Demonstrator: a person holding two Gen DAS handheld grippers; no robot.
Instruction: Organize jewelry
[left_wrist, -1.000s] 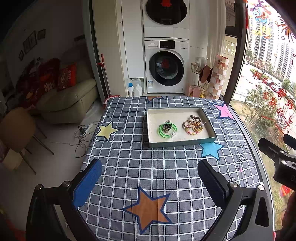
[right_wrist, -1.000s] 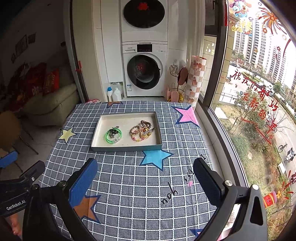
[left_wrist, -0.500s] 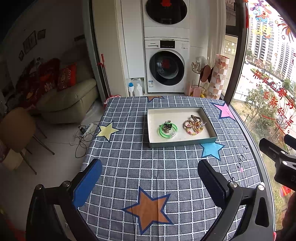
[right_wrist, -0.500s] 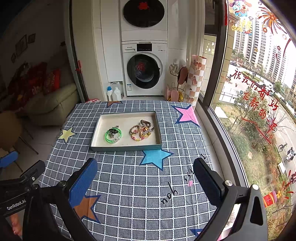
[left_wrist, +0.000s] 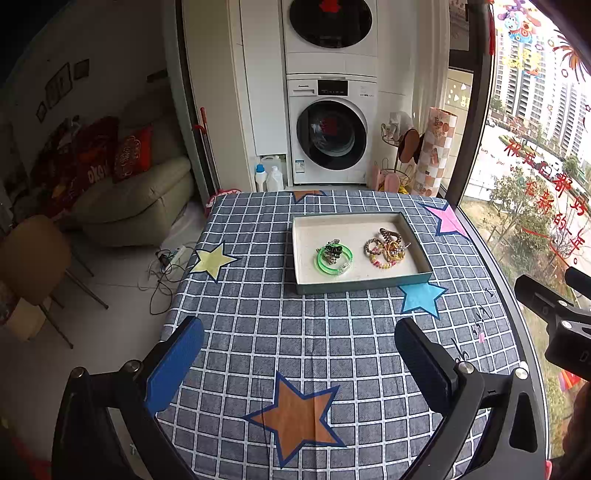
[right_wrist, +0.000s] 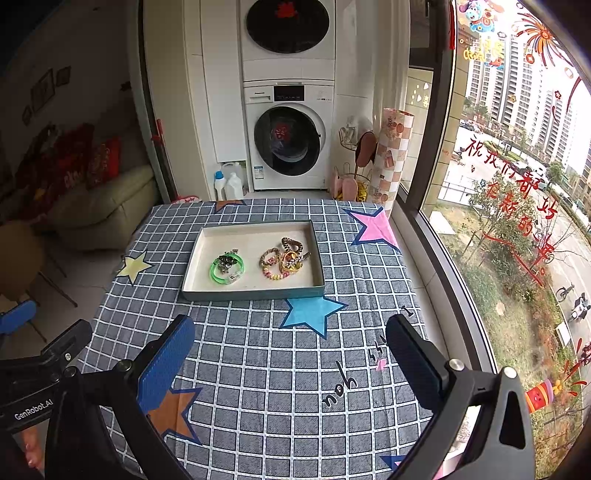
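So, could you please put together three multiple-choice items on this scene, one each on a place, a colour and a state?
1. Where does the jewelry lie?
A. On the bare tablecloth
B. In the tray
C. In a claw

2. What colour is the star nearest the tray's front edge?
A. Blue
B. Yellow
C. Pink

3. How do the two claws stand?
A. Both shut
B. Left shut on a bangle
C. Both open, holding nothing

Answers:
1 B: the green bangles and the beaded bracelets sit inside the tray.
2 A: the blue star touches that edge.
3 C: the left claw and right claw show wide gaps.
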